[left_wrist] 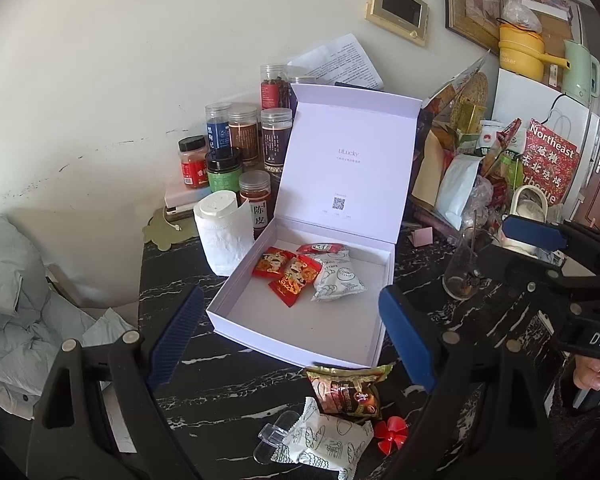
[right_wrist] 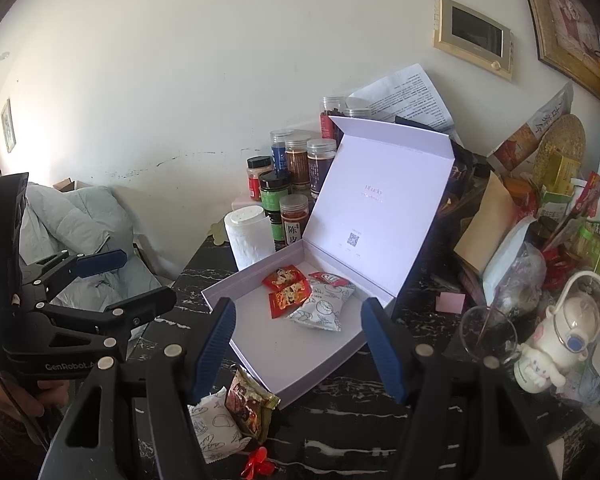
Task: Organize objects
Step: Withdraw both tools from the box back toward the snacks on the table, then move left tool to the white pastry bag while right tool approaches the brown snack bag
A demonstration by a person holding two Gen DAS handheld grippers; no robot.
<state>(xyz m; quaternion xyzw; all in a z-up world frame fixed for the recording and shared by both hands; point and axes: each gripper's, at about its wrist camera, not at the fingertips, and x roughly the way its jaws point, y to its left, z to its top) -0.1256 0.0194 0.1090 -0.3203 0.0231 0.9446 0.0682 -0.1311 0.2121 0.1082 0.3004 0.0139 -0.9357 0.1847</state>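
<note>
A lived-in home: a black white-veined marble table point(left_wrist: 228, 392) against a scuffed cream wall, crowded with clear plastic spice jars point(left_wrist: 242, 132), a white toilet roll point(left_wrist: 220, 236) and snack bags, a yellow electric cooker point(left_wrist: 520, 52) atop a white fridge point(left_wrist: 540, 100), a gold-framed wall intercom panel point(left_wrist: 398, 8)

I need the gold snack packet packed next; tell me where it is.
The gold snack packet lies on the black marble table, outside the open white box, just before its near edge, overlapping a white printed packet, with a red pinwheel beside it.
</note>
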